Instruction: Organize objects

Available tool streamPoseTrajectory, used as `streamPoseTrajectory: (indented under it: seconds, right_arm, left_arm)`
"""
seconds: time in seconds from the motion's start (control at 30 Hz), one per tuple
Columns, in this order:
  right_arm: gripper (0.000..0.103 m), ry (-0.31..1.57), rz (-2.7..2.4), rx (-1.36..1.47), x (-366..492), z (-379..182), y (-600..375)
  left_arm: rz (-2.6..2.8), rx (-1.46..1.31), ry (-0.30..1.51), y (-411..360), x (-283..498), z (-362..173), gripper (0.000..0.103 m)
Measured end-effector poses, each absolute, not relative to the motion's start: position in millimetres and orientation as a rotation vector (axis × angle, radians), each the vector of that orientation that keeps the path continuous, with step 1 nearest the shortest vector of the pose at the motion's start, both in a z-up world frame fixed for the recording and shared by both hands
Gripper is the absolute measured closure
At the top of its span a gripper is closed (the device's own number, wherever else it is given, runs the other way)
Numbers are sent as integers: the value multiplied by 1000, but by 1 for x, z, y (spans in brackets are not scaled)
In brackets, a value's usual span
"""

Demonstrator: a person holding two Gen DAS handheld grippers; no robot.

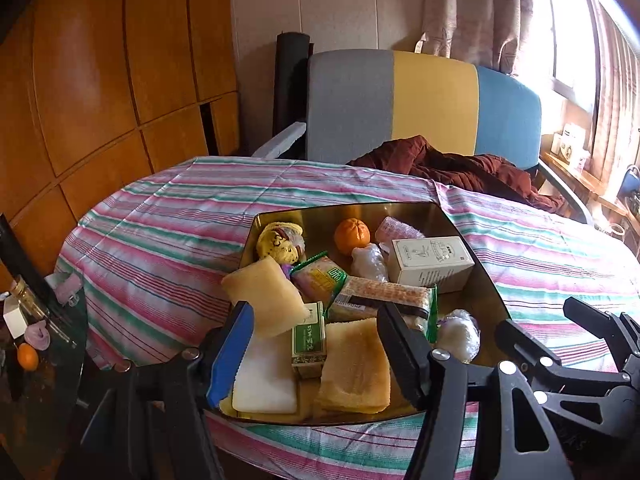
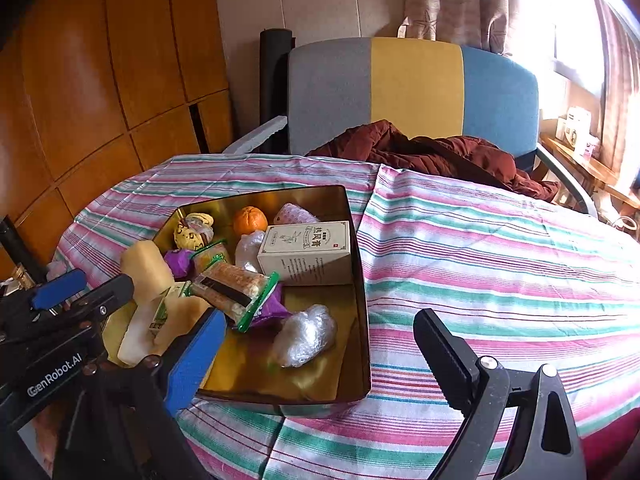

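Observation:
A gold metal tray sits on the striped tablecloth, full of snacks: an orange, a white box, wrapped bars, a small green box, sponge cakes, a white block and clear-wrapped buns. My left gripper is open and empty, low over the tray's near edge. My right gripper is open and empty, over the tray's near right corner; it also shows in the left wrist view.
A striped armchair with a maroon garment stands behind the table. A glass side table at the left holds an orange, a jar and small items. Wooden cabinets are on the left, a window shelf on the right.

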State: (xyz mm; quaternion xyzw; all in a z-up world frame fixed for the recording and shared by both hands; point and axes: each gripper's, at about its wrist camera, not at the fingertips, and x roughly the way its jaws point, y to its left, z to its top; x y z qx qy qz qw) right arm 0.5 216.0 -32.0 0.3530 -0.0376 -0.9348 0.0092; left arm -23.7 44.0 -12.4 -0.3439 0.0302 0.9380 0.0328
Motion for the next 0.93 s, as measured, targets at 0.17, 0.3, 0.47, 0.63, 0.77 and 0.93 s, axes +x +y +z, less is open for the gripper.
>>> streamPoseTrajectory:
  seconds: [0.17, 0.3, 0.47, 0.63, 0.77, 0.93]
  right_arm:
    - [7, -108, -2913, 1105, 0, -32, 214]
    - [7, -101, -2906, 1111, 0, -33, 212]
    - [7, -90, -2892, 1130, -1, -36, 209]
    - [7, -87, -2888, 1138, -3, -38, 209]
    - [7, -85, -2899, 1125, -2, -38, 209]
    - [7, -75, -2895, 1123, -3, -38, 208]
  left_arm:
    - [2850, -1073, 67, 43, -25, -11, 41]
    - [2847, -1082, 79, 44, -26, -12, 43]
    - [2853, -1079, 123, 47, -26, -15, 43]
    - [2842, -1094, 113, 44, -27, -18, 44]
    - [2850, -1086, 114, 43, -28, -19, 50]
    - [2834, -1099, 114, 43, -30, -21, 51]
